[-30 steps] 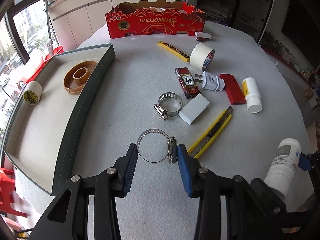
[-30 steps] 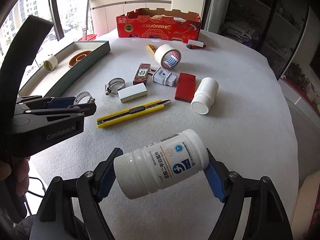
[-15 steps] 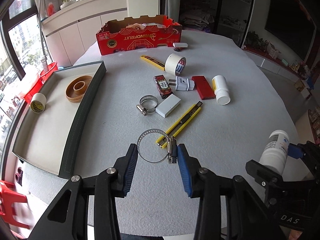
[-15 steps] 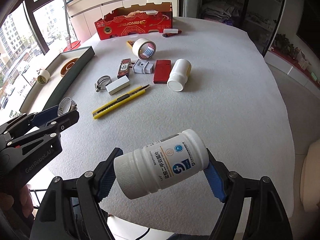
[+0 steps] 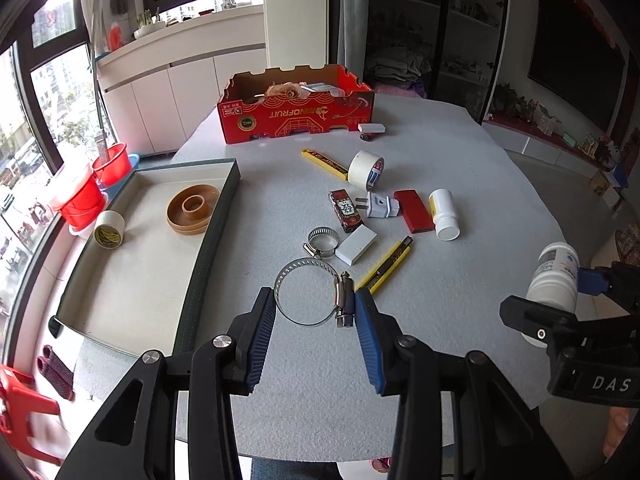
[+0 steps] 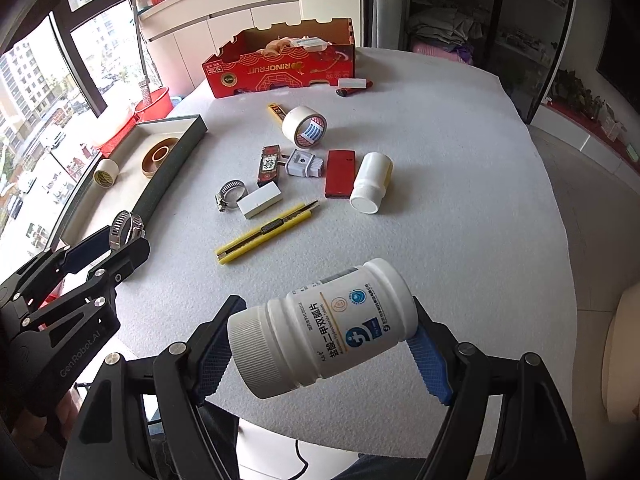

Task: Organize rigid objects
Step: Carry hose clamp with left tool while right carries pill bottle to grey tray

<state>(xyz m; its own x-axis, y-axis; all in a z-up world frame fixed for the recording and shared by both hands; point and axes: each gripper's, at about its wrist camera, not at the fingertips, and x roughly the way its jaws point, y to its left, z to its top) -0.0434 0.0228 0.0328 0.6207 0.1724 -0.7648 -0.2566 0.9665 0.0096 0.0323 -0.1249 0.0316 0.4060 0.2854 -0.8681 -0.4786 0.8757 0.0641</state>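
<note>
Steel, thin and springy: clamped as a hose clamp [image 5: 345, 298] across its width by the left gripper [image 5: 314, 300], screw housing pressed to the right blue pad, bare band against the left one, and apparently lifted off the grey felt table [image 5: 472, 184]. Squeezed end to end by the right gripper [image 6: 325, 332]: a white pill bottle [image 6: 340, 316], ribbed cap on the left pad, base on the right, tilted and held off the table too. Lay just ahead of the left gripper: a smaller hose clamp [image 5: 322, 240], a white block [image 5: 356, 245] and a yellow utility knife [image 5: 390, 262]. Stood off to its left: a dark-walled tray [image 5: 208, 240] with a brown ring [image 5: 193, 208] and a small tape roll [image 5: 109, 230] inside, probably the drop spot. Could have gone wrong in two ways. Might have sprung or swivelled out, that hoop, given so little flat metal under the pads. Might have squirted free, that bottle, pinched only on its smooth ends at a slant, more so if swung leftward across the other arm. Read "RINOFRUIT", inverted, on the red carton [image 5: 296, 114] far ahead; "DAS" and "GenRobot.AI" on the gripper bodies; blue Chinese characters 盐酸二甲双胍片 on the bottle label, with smaller print too fine to make out.
</note>
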